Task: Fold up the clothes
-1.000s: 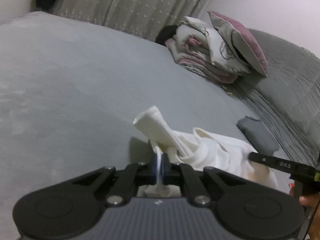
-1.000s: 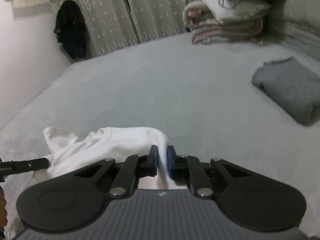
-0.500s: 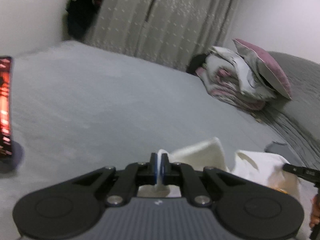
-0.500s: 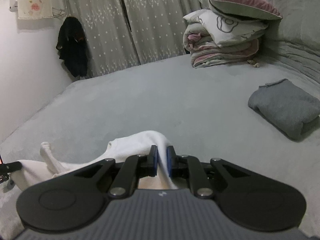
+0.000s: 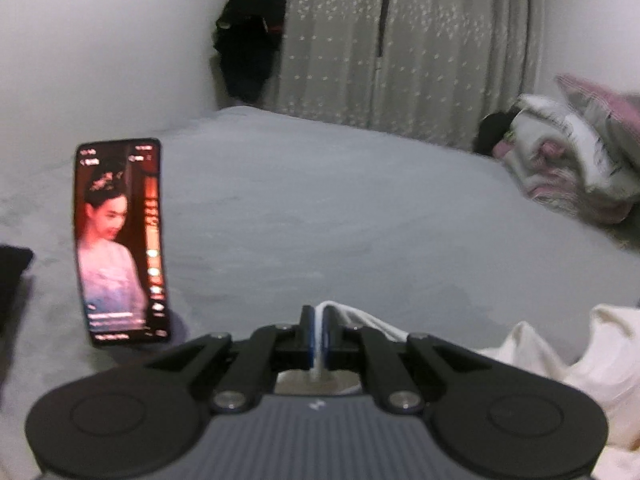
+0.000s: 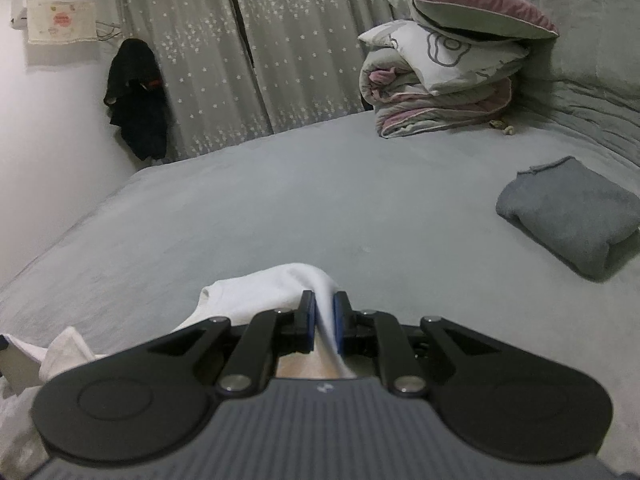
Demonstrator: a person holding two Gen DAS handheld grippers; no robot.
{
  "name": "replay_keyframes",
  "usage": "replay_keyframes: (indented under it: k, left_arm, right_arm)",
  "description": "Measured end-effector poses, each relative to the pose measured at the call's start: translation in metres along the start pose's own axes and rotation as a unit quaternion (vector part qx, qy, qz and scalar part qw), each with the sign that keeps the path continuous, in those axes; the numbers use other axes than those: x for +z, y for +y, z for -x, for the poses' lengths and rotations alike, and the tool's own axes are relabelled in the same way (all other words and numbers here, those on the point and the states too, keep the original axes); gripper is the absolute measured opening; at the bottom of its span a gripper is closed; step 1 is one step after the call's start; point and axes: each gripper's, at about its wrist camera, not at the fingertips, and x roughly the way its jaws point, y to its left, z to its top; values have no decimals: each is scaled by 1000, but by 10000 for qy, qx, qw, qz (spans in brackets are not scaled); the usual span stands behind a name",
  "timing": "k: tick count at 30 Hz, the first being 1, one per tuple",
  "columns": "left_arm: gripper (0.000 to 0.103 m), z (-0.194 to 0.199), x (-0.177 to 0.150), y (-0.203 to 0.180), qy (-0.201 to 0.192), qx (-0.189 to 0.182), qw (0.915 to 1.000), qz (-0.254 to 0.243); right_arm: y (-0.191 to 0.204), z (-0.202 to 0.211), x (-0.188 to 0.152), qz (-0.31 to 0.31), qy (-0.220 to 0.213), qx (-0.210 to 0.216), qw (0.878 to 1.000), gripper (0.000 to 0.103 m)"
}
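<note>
White garment (image 6: pixel 276 296) lies bunched at the near edge of the grey bed (image 6: pixel 320 200), pinched at two places. The left gripper (image 5: pixel 319 336) clamps a thin fold of it; the right gripper (image 6: pixel 323 320) nips a thicker ridge. A lit phone (image 5: pixel 120 240) stands propped on the bed to the left, and a folded grey garment (image 6: pixel 568 216) lies to the right.

The left hand-held gripper (image 5: pixel 318 334) pinches a thin edge of the white cotton garment (image 5: pixel 560 352), which trails off right over the grey bed (image 5: pixel 340 208). A lit black smartphone (image 5: pixel 120 240) stands propped at left; folded pink-and-white bedding (image 5: pixel 568 160) sits far right.
</note>
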Motion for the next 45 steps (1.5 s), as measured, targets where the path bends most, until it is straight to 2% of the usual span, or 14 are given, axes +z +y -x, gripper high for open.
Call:
replay_keyframes:
  k: [3,8,10,14,17,20,24,28,32,37,39,41,42,45]
  left_arm:
    - [4,-6,-3,-2,96,193,9997,-152]
    - [5,-9,-3,-3,233,-42,9995,-222]
    - [11,-9,-3,-4,249,-184,9993,-203]
    - [37,-10,-3,-7,321,-664,9972,-99]
    - [40,-9,-6,-14,389,-1111,9930,-124]
    - [41,-8,-11,-23,520,-1764,9829,-60]
    - [41,-6,-22,-38,823,-2672,9601,0]
    - [41,-13,-37,-62,1306,-3192,9384,-213]
    - [41,-18,-52,-82,1592,-3156,9341,-501]
    - [38,-23,-54,-97,1554,-3093,9360,-642]
    - [30,-24,-53,-100,1525,-3058,9375,-655]
    - [12,-25,-53,-99,1501,-3003,9399,-625]
    - [8,-24,-53,-99,1474,-2973,9414,-599]
    - [6,-18,-46,-100,1319,-2930,9459,-452]
  right_arm:
    - [-2,-3,-1,-47,64,-74,9999,12]
    - [-5,-7,-4,-76,218,-55,9997,12]
    - [-4,-8,-5,-58,280,-24,9996,12]
    - [-4,-8,-7,-37,367,-4,9993,12]
    - [-6,-10,-8,-65,437,-18,9990,12]
    - [-6,-11,-10,-87,489,-32,9988,12]
    - [-7,-11,-12,-92,557,-40,9984,13]
    - [-6,-13,-14,-96,625,-49,9980,13]
    - [-6,-14,-15,-88,675,-48,9977,13]
    - [-7,-15,-16,-93,729,-50,9973,13]
    - [-7,-16,-16,-95,751,-50,9971,13]
    - [-8,-17,-17,-95,773,-48,9969,13]
    - [-8,-17,-16,-86,782,-39,9969,13]
    - [-6,-17,-17,-39,786,-3,9969,13]
